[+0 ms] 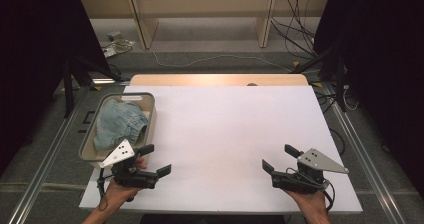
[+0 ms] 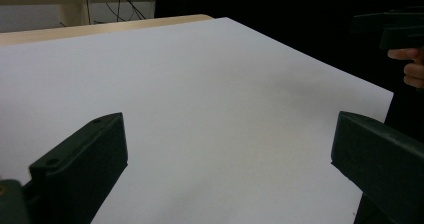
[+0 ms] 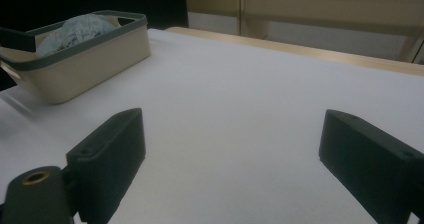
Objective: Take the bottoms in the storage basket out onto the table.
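Writing: no brand, label or lettering can be read on anything here; the grey plates on the grippers carry small holes but no text.
Basket (image 1: pixel 150 115): a beige tub with a grey rim, standing at the left edge of the white table top (image 1: pixel 225 129); in the right gripper view it sits at the far left (image 3: pixel 100 49).
Basket contents: a crumpled piece of pale blue denim cloth (image 1: pixel 119 124), bunched up and rising to about the rim; the same cloth shows above the rim in the right gripper view (image 3: pixel 75 26).
Left gripper (image 1: pixel 156 159): held in the person's left hand (image 1: pixel 117 191) at the near left of the table, just beside the basket's near end; its jaws stand wide apart with nothing between them, and its own view shows bare white surface between them (image 2: pixel 225 159).
Right gripper (image 1: pixel 280 158): held in the right hand (image 1: pixel 312 204) at the near right, well apart from the basket; jaws spread wide, released, grasping nothing (image 3: pixel 232 154).
Table surface: white sheet over a wooden top, bare between the two grippers.
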A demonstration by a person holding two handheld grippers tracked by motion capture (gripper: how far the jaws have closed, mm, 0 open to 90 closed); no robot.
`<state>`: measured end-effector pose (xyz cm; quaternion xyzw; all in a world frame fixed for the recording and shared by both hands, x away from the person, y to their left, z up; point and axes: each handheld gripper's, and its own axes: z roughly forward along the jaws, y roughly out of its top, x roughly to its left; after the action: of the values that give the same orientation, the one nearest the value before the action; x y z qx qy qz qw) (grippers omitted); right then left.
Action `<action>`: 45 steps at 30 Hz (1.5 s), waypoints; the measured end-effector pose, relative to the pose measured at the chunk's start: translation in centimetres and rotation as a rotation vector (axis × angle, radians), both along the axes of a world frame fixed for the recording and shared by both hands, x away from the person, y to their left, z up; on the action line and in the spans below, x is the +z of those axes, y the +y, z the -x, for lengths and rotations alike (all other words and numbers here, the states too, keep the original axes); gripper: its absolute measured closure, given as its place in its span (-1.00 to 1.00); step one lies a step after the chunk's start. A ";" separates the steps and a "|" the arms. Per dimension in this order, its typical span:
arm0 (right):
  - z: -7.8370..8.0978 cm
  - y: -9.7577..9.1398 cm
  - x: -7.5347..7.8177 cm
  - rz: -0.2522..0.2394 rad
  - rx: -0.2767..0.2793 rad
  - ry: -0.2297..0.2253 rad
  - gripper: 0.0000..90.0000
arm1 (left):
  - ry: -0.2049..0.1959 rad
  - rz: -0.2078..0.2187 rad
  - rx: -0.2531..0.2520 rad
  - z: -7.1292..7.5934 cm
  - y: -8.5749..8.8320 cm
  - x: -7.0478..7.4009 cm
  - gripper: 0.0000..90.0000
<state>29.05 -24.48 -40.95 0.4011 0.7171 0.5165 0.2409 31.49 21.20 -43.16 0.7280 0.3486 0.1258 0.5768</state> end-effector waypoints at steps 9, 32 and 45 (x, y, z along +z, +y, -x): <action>0.0 0.2 0.0 0.009 0.004 -0.001 -0.73 | 0.000 -0.008 0.006 -0.1 0.0 0.0 -0.98; 0.1 0.3 0.0 0.004 0.006 -0.015 -0.73 | 0.009 0.010 0.006 -0.3 0.1 0.6 -0.99; 0.0 0.4 0.0 0.010 0.007 -0.011 -0.73 | 0.019 0.027 0.019 -0.8 -0.3 1.2 -0.99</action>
<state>29.08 -24.07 -40.98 0.3945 0.7197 0.5158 0.2454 32.32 20.85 -41.95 0.7178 0.3627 0.1198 0.5821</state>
